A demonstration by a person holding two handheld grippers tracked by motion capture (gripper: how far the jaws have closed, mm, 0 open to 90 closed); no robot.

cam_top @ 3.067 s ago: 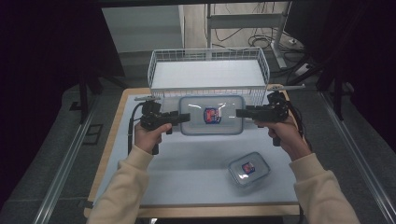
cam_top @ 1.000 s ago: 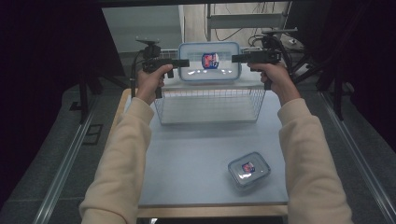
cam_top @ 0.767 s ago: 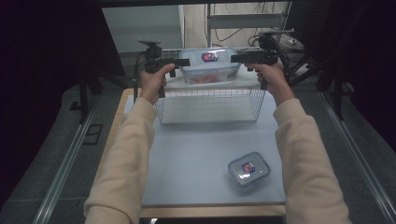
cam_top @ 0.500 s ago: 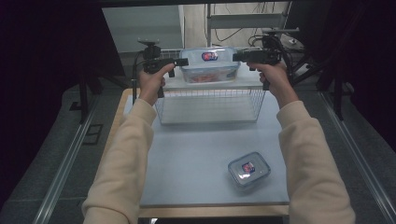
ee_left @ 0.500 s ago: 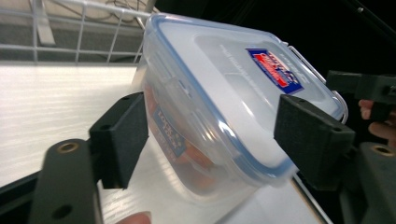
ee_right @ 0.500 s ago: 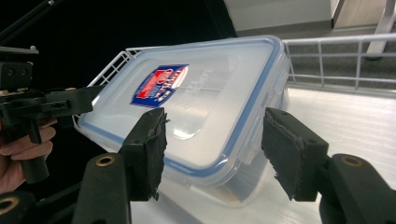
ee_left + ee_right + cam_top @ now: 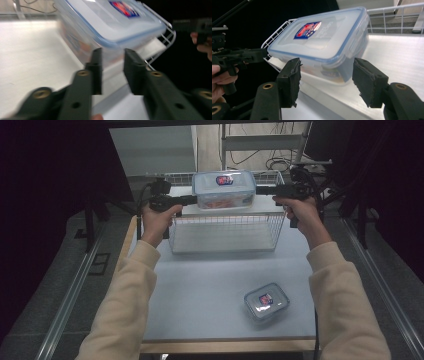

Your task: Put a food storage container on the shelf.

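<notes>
A clear lidded container [image 7: 223,187] with a blue rim and a red-and-blue label rests on the white floor of the wire basket [image 7: 225,232], at its far side. My left gripper [image 7: 192,199] is at the container's left end. In the left gripper view the jaws [image 7: 111,50] stand a little apart, and the blurred container [image 7: 112,20] lies just past their tips. My right gripper [image 7: 260,190] is at the right end. Its jaws [image 7: 325,65] are wide open, a short way off the container [image 7: 322,37].
A smaller lidded container [image 7: 266,300] lies on the table [image 7: 200,290] near the front right. The basket's wire rim [image 7: 277,35] runs around the big container. Racks and cables stand behind the table, with dark floor on both sides.
Both grippers carried the big container from the table up and over into the basket, then lowered it. The right jaws have opened off it, and the left jaws have parted.
</notes>
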